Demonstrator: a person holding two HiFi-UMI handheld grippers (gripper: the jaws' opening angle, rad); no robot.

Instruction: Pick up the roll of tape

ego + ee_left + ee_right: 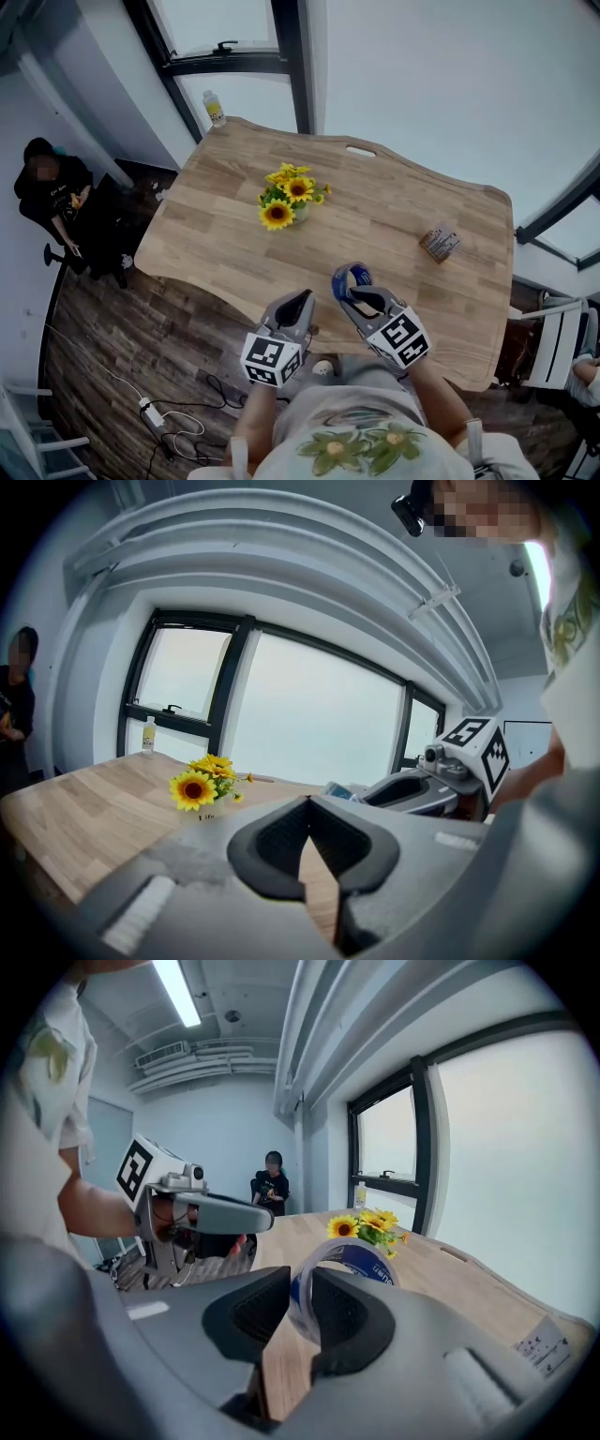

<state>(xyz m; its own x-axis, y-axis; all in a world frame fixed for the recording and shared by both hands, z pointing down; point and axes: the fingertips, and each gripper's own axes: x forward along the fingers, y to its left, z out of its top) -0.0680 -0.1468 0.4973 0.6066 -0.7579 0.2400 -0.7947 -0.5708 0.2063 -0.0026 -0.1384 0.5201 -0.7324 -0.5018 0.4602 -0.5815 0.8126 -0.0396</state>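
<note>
Gripping the roll of tape [349,1267] by its wall, the right gripper [302,1284] has its fingers clamped on the blue-and-white ring, one finger on each side of the band. In the head view the roll [357,277] sits at the tip of that gripper [345,287], above the near edge of the table [394,211]. No part of it appears to touch the wood.

The left gripper [307,805] is just beside the right one. Its fingers are together with nothing between them.

Further out on the table stand a bunch of sunflowers [286,197], a small box [439,242] and, at the far corner, a bottle [215,109].

Status: the grasp is made and the roll appears raised, so the pick-up is judged essentially complete. What remains is a secure hold.
</note>
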